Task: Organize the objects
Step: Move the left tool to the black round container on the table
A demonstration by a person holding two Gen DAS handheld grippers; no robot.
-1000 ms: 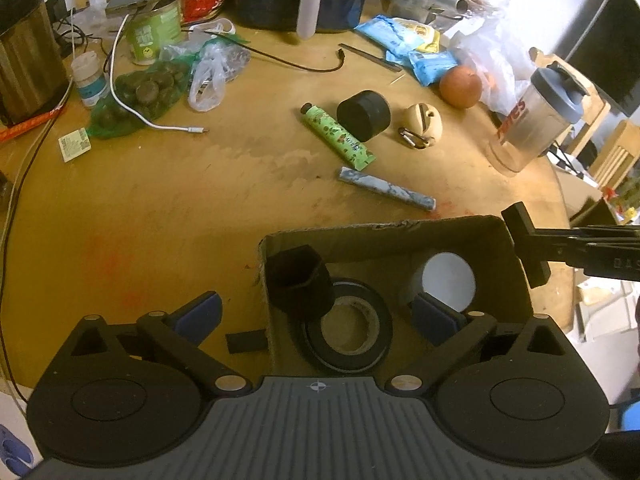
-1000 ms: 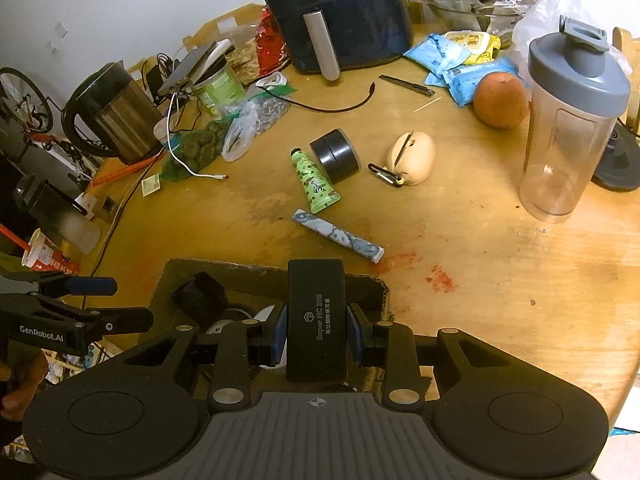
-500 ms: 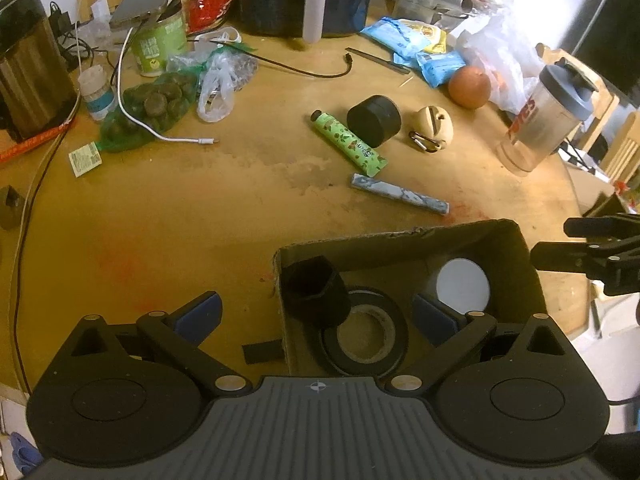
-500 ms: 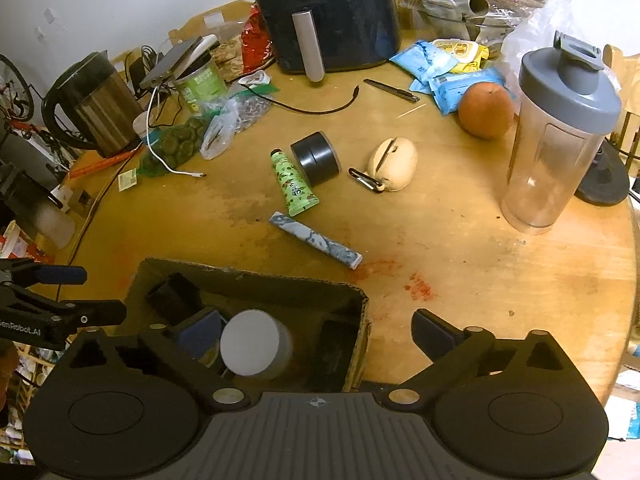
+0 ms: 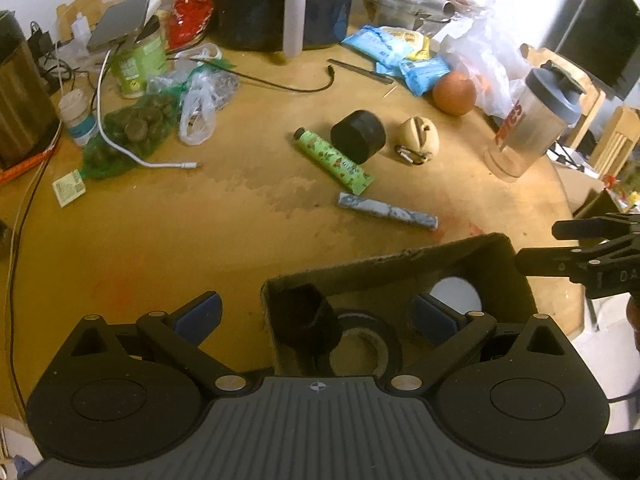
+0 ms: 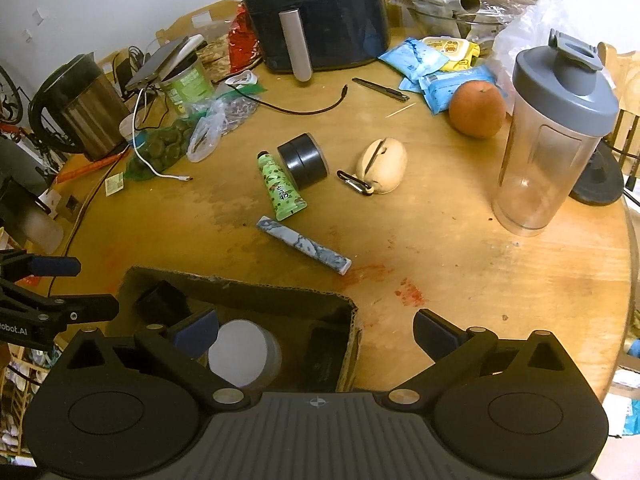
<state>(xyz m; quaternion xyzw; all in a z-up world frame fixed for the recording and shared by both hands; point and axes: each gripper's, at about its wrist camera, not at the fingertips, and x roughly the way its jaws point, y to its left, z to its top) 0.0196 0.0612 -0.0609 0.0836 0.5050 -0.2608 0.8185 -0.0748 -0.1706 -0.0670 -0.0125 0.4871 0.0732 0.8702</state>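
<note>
A brown cardboard box [image 6: 240, 286] sits at the near edge of the round wooden table [image 6: 460, 264]. Inside it are a white-lidded jar [image 6: 238, 352], a black faceted cup [image 6: 160, 300], a tape roll [image 5: 360, 344] and a flat black device [image 6: 326, 356] lying at the right end. My right gripper [image 6: 316, 332] is open and straddles the box's right wall, holding nothing. My left gripper [image 5: 316, 314] is open too and straddles the box's [image 5: 384, 268] left wall. On the table beyond lie a green tube [image 6: 280, 188], a black round tin [image 6: 304, 160], a marbled grey-blue stick [image 6: 304, 246] and a beige pouch [image 6: 382, 164].
An orange [image 6: 476, 108] and a clear shaker bottle [image 6: 552, 144] stand at the right. At the back are an air fryer [image 6: 316, 12], snack packets [image 6: 436, 64] and plastic bags. A kettle [image 6: 80, 108], a green can [image 6: 186, 80], cables and a bag of dark rounds [image 6: 164, 148] crowd the left.
My right gripper opened wide and let go of the flat black device, which now lies in the box's right end. The left gripper stayed open and almost still.
</note>
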